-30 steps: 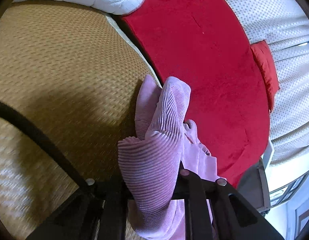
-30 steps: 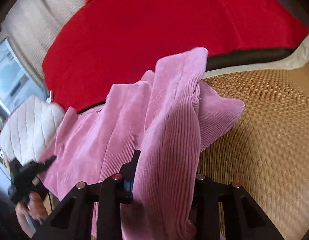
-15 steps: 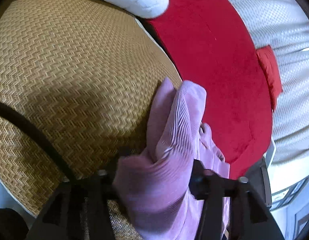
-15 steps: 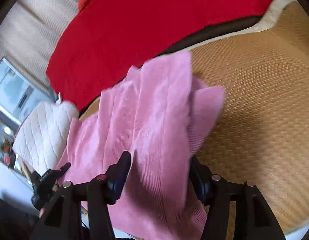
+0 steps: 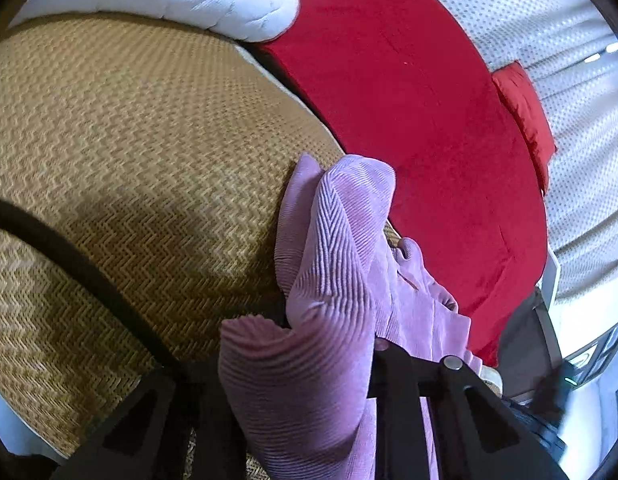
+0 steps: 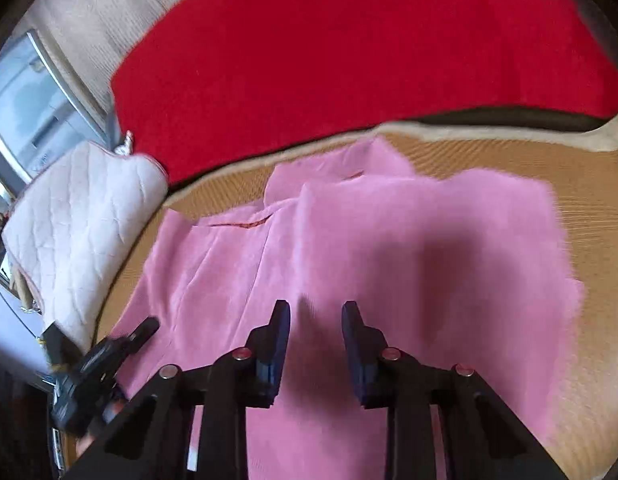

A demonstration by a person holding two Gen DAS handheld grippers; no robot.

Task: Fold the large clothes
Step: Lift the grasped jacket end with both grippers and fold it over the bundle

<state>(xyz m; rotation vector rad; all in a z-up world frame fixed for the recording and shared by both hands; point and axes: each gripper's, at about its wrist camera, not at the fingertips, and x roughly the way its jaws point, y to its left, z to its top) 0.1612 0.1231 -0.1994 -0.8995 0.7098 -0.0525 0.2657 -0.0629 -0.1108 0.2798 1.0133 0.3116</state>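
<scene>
The left claw [image 5: 309,360] is closing, clamped on a bunched fold of pink ribbed garment [image 5: 333,280] rising toward twelve o'clock. The right claw [image 6: 315,344] is closing too, jaws apart above the garment, gripping nothing. The garment lies spread on a woven tan mat [image 5: 129,152], red blanket [image 6: 349,48] beyond.

Black fingers [image 6: 351,344] with blue pads, silver screws

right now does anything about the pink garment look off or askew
The pink garment lies mostly flat on the woven mat, but one end is bunched up between the left gripper, whose jaws are closing. The right gripper, also closing, holds nothing.
</scene>
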